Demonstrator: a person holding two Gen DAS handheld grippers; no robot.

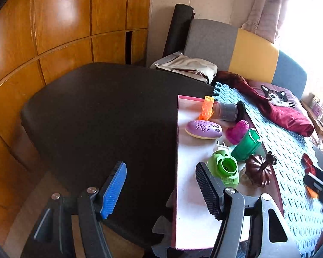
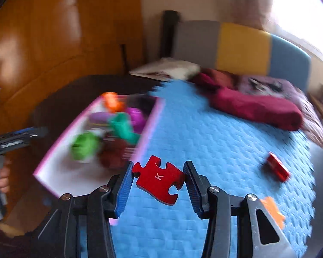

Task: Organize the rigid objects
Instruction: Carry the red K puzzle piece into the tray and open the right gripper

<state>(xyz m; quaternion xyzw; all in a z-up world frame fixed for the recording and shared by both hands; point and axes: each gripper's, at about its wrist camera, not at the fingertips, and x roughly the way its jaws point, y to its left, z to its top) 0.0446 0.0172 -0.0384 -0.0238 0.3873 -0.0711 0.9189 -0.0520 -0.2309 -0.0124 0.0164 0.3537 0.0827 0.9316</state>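
My right gripper (image 2: 158, 177) is shut on a red puzzle piece (image 2: 158, 179) marked K and holds it above the blue foam mat (image 2: 215, 139), just right of the pink-edged white tray (image 2: 53, 172). The tray (image 1: 187, 193) holds a purple oval case (image 1: 203, 129), an orange piece (image 1: 207, 107), a grey jar (image 1: 228, 111), a pink heart (image 1: 236, 131), a green cup (image 1: 248, 145), a light green plug-in device (image 1: 225, 167) and a brown pumpkin (image 1: 258, 172). My left gripper (image 1: 160, 190) is open and empty, above the tray's left edge and the black table (image 1: 97, 118).
A red block (image 2: 277, 169) and an orange puzzle piece (image 2: 273, 210) lie on the mat at the right. A maroon cloth (image 1: 286, 111) and cat cushion (image 1: 275, 96) lie at the back. A white bag (image 1: 187, 66) sits behind the table. Wooden cabinets (image 1: 53, 21) stand at the left.
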